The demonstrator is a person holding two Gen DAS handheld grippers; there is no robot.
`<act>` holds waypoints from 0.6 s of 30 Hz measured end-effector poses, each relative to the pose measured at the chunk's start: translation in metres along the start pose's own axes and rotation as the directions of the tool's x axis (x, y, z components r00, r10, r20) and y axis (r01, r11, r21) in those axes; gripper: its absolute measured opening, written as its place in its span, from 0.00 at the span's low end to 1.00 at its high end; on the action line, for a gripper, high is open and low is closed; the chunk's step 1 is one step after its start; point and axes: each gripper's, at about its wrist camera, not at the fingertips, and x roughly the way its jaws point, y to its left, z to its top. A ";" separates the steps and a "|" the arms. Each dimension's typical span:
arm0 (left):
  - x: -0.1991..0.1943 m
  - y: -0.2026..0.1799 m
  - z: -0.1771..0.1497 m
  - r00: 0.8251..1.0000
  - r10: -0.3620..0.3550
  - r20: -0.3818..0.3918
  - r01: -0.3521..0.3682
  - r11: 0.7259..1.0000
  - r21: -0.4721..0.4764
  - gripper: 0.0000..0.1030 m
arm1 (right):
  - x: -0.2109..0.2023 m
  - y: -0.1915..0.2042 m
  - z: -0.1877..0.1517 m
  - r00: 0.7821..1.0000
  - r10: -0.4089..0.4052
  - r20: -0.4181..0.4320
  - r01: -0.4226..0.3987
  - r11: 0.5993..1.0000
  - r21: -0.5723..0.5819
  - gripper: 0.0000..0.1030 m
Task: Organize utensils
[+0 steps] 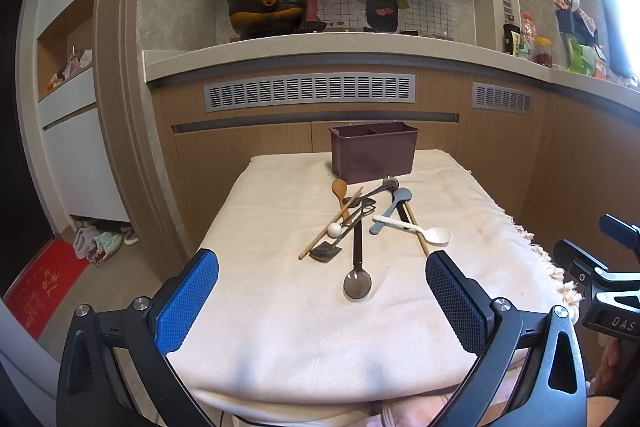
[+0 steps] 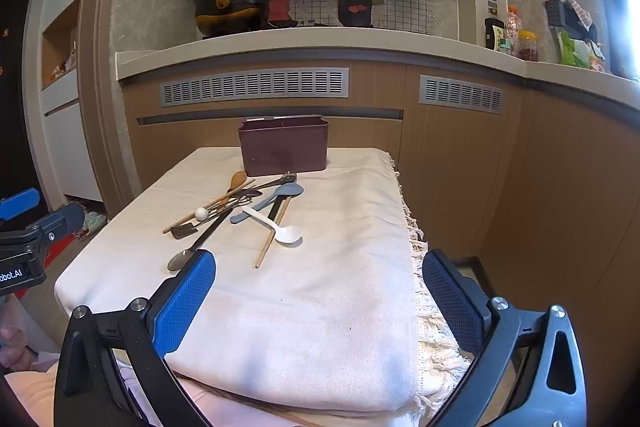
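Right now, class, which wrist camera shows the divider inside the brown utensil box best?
The left wrist view: it looks slightly down into the brown utensil box, so the divider between two compartments is clear. The right wrist view shows mostly the box's front wall; the divider is barely visible at the rim.

"DAS" on the right hand-held gripper [image 1: 600, 279], "obot.AI" on the left hand-held gripper [image 2: 24, 227].

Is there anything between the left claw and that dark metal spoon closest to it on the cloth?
Nothing visible. The left claw is open, and only bare cream cloth lies before the dark metal spoon. Its handle runs back into the utensil pile, under other pieces.
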 end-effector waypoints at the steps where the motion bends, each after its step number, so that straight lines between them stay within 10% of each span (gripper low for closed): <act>1: 0.000 0.000 0.000 1.000 -0.001 0.000 0.001 1.000 0.000 1.00 | 0.000 0.000 0.000 1.000 0.006 -0.001 -0.006 1.000 -0.001 1.00; 18: 0.002 -0.002 -0.002 1.000 -0.005 -0.009 0.005 1.000 0.002 1.00 | 0.003 0.002 -0.003 1.000 0.018 0.000 -0.018 1.000 -0.002 1.00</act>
